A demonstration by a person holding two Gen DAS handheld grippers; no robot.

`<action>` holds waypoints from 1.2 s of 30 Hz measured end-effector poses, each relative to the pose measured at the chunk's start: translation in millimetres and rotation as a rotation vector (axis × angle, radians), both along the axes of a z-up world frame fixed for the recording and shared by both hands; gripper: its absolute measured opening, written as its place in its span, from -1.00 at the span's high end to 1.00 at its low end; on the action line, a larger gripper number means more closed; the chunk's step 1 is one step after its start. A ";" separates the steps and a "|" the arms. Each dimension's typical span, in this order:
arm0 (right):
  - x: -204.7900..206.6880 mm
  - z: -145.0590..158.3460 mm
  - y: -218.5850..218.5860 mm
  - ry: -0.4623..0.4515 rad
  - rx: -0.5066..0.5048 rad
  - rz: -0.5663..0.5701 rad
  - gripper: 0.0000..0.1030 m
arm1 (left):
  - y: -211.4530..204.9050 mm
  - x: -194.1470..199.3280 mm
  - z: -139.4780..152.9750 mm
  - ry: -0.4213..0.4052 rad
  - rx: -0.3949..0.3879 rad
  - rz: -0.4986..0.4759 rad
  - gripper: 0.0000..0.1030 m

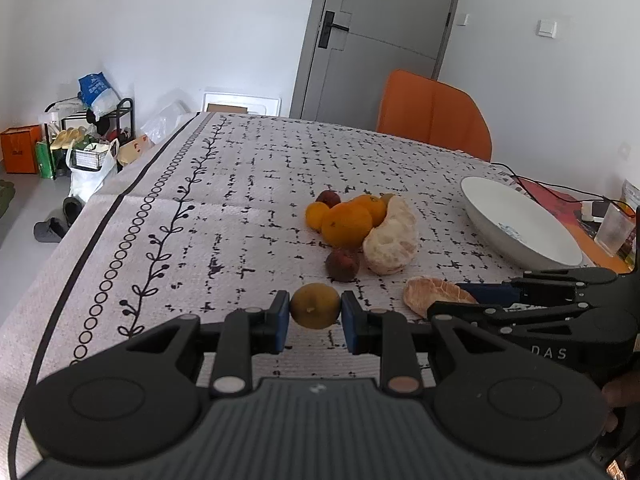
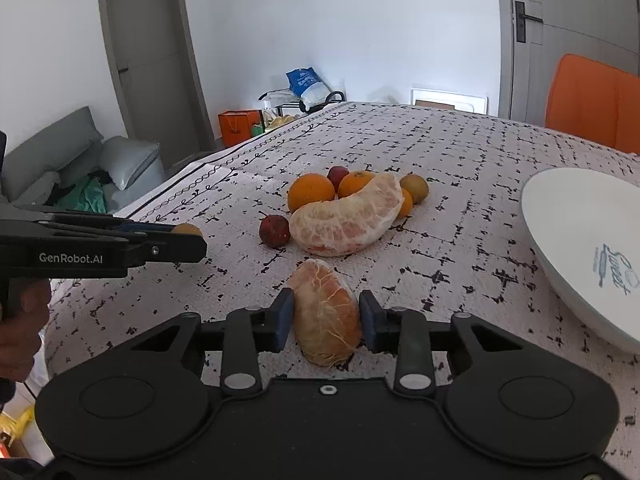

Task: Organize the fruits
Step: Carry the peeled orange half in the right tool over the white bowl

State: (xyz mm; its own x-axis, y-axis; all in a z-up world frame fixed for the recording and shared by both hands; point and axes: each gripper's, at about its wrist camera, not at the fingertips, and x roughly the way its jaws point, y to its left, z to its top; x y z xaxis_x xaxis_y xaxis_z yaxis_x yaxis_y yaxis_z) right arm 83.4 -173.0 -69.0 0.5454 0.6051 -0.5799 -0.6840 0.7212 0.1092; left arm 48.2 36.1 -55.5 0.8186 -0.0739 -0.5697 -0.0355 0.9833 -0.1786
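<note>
My left gripper (image 1: 315, 312) is shut on a small yellow-green fruit (image 1: 315, 306) just above the tablecloth; that fruit also shows in the right wrist view (image 2: 187, 229). My right gripper (image 2: 327, 316) is shut on a peeled citrus segment (image 2: 326, 312), also visible in the left wrist view (image 1: 436, 298). A pile of fruit lies ahead: oranges (image 1: 346, 224), a large peeled pomelo piece (image 2: 348, 216), dark red fruits (image 2: 274, 231) and another yellow-green fruit (image 2: 415, 188). A white bowl (image 2: 580, 216) stands at the right.
An orange chair (image 1: 434, 114) stands at the table's far edge. A plastic cup (image 1: 614, 230) and cables sit beyond the bowl (image 1: 516, 220). The patterned tablecloth (image 1: 240, 184) drops off at the left, with a shoe rack and bags on the floor (image 1: 88, 140).
</note>
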 end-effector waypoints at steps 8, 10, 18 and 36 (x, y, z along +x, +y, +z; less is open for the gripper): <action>-1.4 10.7 -20.7 -0.015 0.054 -0.056 0.37 | -13.1 4.8 6.0 -0.017 0.010 -0.034 0.49; -1.7 13.4 -26.3 -0.023 0.061 -0.071 0.37 | -17.3 7.3 7.7 -0.022 0.013 -0.045 0.49; 2.3 27.2 -51.8 -0.053 0.116 -0.129 0.37 | -35.0 18.0 15.2 -0.037 0.031 -0.089 0.49; 21.4 24.6 -105.6 -0.080 0.141 -0.310 0.37 | -79.5 50.2 28.3 -0.082 0.052 -0.191 0.49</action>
